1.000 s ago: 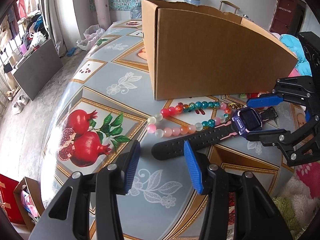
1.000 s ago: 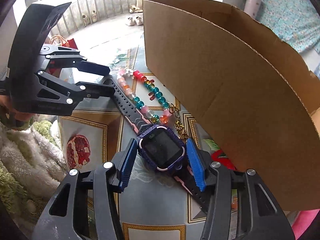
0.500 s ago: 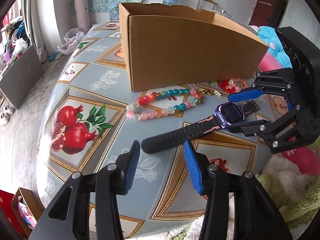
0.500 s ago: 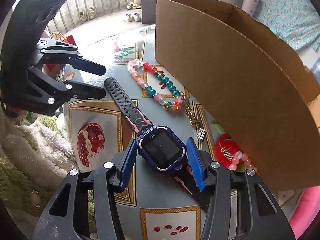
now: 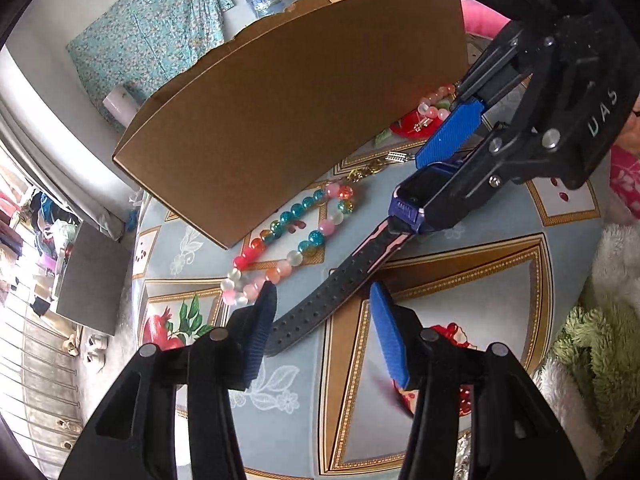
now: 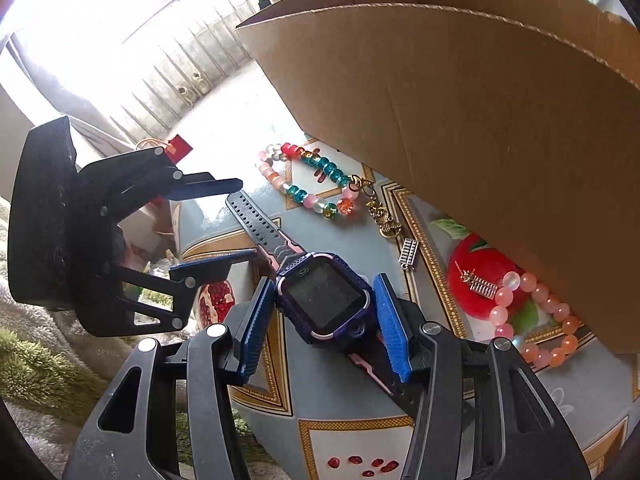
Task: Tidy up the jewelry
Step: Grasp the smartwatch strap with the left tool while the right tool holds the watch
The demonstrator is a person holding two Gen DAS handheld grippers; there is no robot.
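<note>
Watch (image 6: 325,298) dragged nearer, R gripper (image 6: 325,322) clamping it, box (image 6: 460,92) contents unseen.

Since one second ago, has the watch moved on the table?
Yes. The watch, gripped between the right fingers, slid away from the multicoloured bead bracelet, which stayed beside the cardboard box; before, its strap touched the beads.

The cardboard box (image 6: 480,120) walls off my twelve to three o'clock; beads (image 6: 316,178) crowd its foot. Bare bench (image 6: 344,408) lies open at six o'clock.
</note>
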